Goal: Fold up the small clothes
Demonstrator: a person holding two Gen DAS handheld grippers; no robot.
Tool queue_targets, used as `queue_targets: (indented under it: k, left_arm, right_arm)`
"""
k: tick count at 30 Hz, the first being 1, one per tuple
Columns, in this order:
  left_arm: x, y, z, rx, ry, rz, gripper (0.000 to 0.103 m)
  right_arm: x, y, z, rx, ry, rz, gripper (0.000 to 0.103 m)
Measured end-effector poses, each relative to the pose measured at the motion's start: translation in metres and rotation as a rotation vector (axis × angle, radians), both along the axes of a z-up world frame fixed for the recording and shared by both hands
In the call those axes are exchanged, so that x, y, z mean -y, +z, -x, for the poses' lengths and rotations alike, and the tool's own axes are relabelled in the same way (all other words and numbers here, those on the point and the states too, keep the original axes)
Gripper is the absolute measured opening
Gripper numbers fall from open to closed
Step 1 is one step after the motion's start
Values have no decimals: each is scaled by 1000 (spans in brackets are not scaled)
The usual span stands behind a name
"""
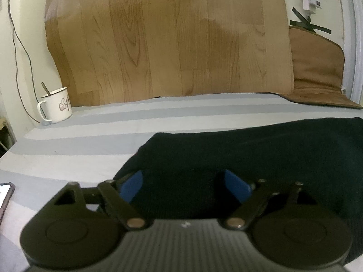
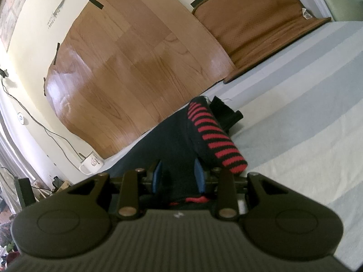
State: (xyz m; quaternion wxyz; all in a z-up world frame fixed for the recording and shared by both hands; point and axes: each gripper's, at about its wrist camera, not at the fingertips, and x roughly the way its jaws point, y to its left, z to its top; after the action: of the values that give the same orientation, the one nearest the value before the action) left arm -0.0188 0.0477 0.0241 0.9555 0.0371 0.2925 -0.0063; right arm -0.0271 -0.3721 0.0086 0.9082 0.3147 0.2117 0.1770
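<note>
In the left wrist view the left gripper [image 1: 181,181] hangs over the black garment [image 1: 249,149], which lies on the striped bed [image 1: 90,140] right of the mug [image 1: 57,105]; its jaws stand wide, pressing nothing. In the right wrist view the right gripper [image 2: 178,176] has narrow jaws pinching the garment beside its red-striped cuff [image 2: 217,140]. A fold seems just laid; next, that hand likely lets go.

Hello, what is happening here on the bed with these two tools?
A person holds a gripper in each hand and is folding a black garment on the striped sheet. The left gripper stands open over the dark cloth. The right gripper has dark cloth between its narrow jaws, beside the red-and-black striped sleeve. A white mug stands aside.
</note>
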Motion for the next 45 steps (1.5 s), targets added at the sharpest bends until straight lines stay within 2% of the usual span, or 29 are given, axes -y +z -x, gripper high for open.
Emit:
queue_targets:
  k: [11,18,22,26,32,35,38,40,41,43,45]
  left_arm:
    - [-1,0,0,-2,2,6,85]
    - [-3,0,2,5,-11,16,91]
    - [-3,1,4,7,-28,21,103]
    - [-2,1,7,13,-33,19,103]
    - [-3,2,10,22,-57,38,103]
    - [-2,4,11,24,-73,37,103]
    - [-12,12,16,13,-113,101,103]
    - [-26,21,21,13,-126,193,103]
    - [-33,26,22,15,-119,236,103]
    - [-45,32,20,2,-96,290,103]
    - [-49,35,11,-53,-114,305,103]
  right_arm:
    - [-7,3,4,13,-15,29,38]
    - [-23,9,7,25,-35,120,41]
    - [-29,10,7,32,-39,158,44]
    - [-32,11,5,35,-33,195,46]
    - [-37,14,2,46,-6,258,56]
    - [-44,18,3,38,-14,319,56]
    - [-58,29,15,81,-17,415,54]
    - [-63,33,20,116,37,422,48]
    - [-63,33,17,102,56,426,48]
    - [-63,24,1,-4,71,461,47]
    - [-49,27,-5,-33,96,394,46]
